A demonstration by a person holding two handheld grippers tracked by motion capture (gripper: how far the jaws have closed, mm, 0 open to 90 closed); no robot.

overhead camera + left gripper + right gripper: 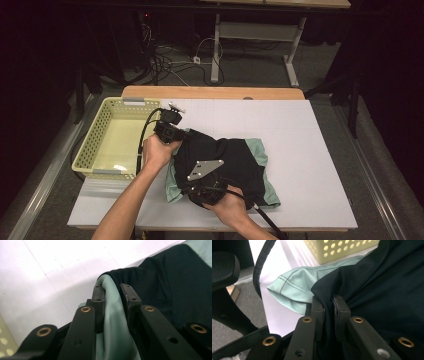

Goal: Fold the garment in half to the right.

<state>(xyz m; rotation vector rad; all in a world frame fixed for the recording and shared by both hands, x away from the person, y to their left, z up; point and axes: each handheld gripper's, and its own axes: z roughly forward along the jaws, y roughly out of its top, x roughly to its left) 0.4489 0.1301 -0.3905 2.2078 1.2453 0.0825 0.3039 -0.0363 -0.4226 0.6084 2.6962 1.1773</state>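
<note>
- Black fabric of the dark garment (pixel 387 290) is pinched between the pads of the right gripper (pixel 328 315); the jaws are clenched on a fold at the garment's edge.
- In the high view, the right gripper (pixel 200 186) sits at the near edge of the dark garment (pixel 225 160), with its grey three-cornered plate on top and the right hand (pixel 230 207) behind it.
- Just left of the right gripper's jaws, in its own view, a hemmed corner of the mint-green garment (pixel 294 287) sticks out from under the dark one.
- Mint-green cloth (pixel 112 325) runs between the pads of the left gripper (pixel 113 296); these jaws are clenched on it, with the dark garment's (pixel 170 285) edge lying over the fold at the fingertips.
- The left gripper (pixel 167 130) grips the left edge of the stacked garments, held by the left hand (pixel 159 150); its cable loops down beside the hand.
- Both garments lie together between the two grippers, the dark one on top, the mint-green garment (pixel 260 150) showing around its borders.
- Beyond the left gripper, on its outer side, stands a pale yellow perforated basket (pixel 97 137), just beside the garments.
- Everything rests on a white counter (pixel 310 165).
</note>
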